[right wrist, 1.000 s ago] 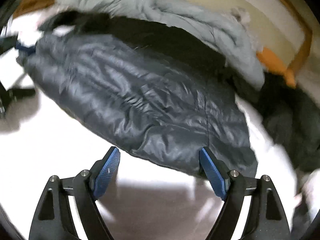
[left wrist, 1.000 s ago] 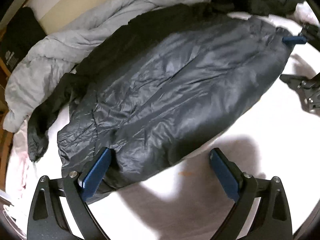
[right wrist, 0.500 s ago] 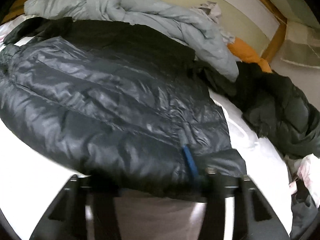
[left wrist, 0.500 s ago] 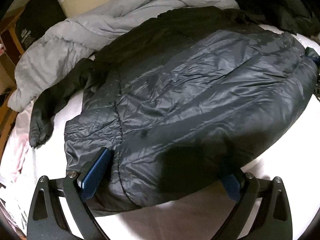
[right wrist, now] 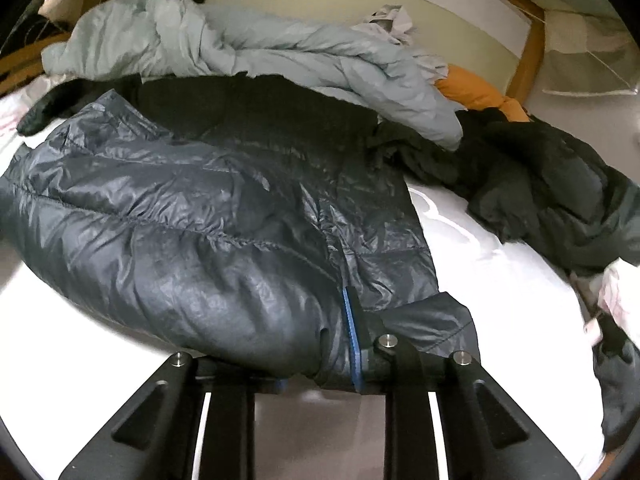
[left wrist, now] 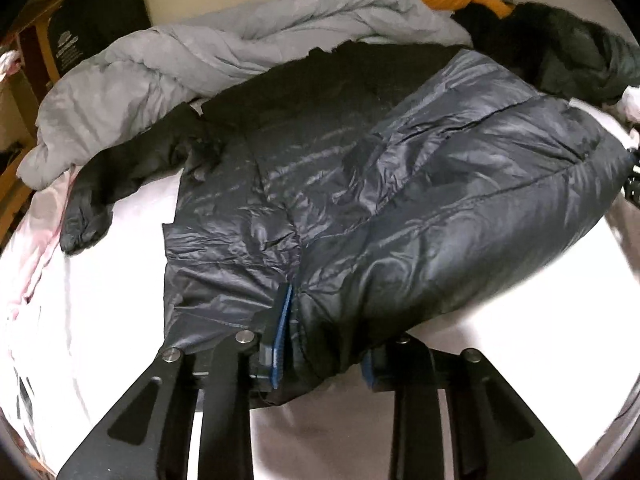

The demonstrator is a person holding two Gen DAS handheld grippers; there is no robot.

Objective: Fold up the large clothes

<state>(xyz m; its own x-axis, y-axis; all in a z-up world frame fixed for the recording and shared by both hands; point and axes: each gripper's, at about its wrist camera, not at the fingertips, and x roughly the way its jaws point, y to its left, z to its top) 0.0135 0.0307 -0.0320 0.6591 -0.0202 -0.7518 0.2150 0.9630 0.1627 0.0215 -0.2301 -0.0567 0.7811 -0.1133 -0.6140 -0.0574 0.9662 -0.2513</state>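
left gripper (left wrist: 324, 344): matte black, two angular finger arms with triangular cut-outs
left pads (left wrist: 280, 336): blue, ribbed strips on the inner faces
left screws: round silver heads at each arm's pivot
right gripper (right wrist: 320, 360): same black frame and cut-outs
right pads (right wrist: 352, 332): blue, ridged
right screws: silver, paired on both arms
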